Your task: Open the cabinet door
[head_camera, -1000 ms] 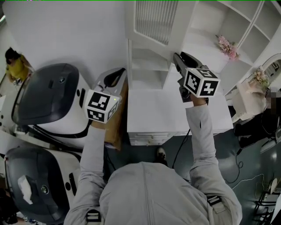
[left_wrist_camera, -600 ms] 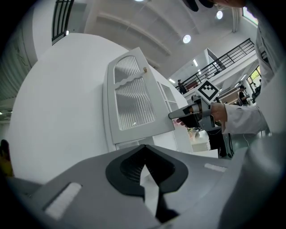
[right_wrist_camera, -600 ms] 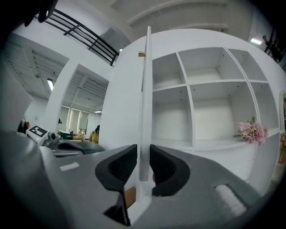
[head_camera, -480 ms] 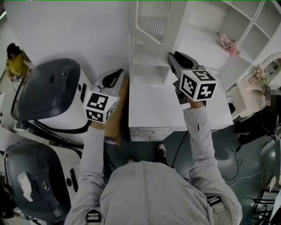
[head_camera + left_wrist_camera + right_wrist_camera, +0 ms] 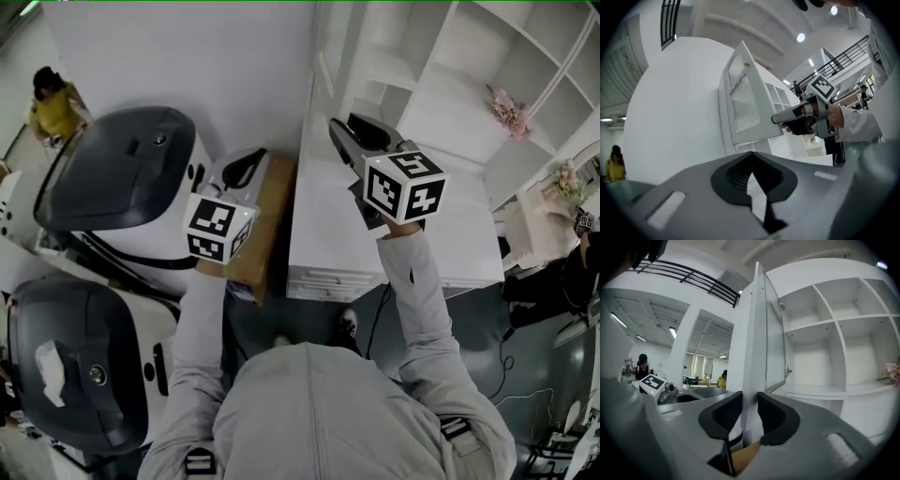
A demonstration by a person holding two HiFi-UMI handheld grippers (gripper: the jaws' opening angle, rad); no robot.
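The white cabinet door [image 5: 325, 66] with ribbed glass stands swung out, edge-on in the head view and in the right gripper view [image 5: 757, 329]. My right gripper [image 5: 337, 128] holds its lower free edge: the panel sits between both pads [image 5: 769, 414], which touch it while the jaws are opening. From the left gripper view the door [image 5: 747, 101] shows slanted, with the right gripper [image 5: 777, 119] at its lower corner. My left gripper [image 5: 251, 155] hangs shut and empty over a cardboard box, left of the cabinet; its tips meet [image 5: 751, 154].
A white counter [image 5: 375, 253] with drawers lies under the cabinet. Open shelves [image 5: 469, 66] hold pink flowers [image 5: 511, 111]. The cardboard box [image 5: 270, 220] and two large grey-and-white machines [image 5: 122, 178] [image 5: 66, 375] fill the left. A person in yellow [image 5: 56, 108] stands far left.
The right gripper has moved left with the door edge, and the door has swung further open until it shows edge-on. The left gripper has shifted only a little.
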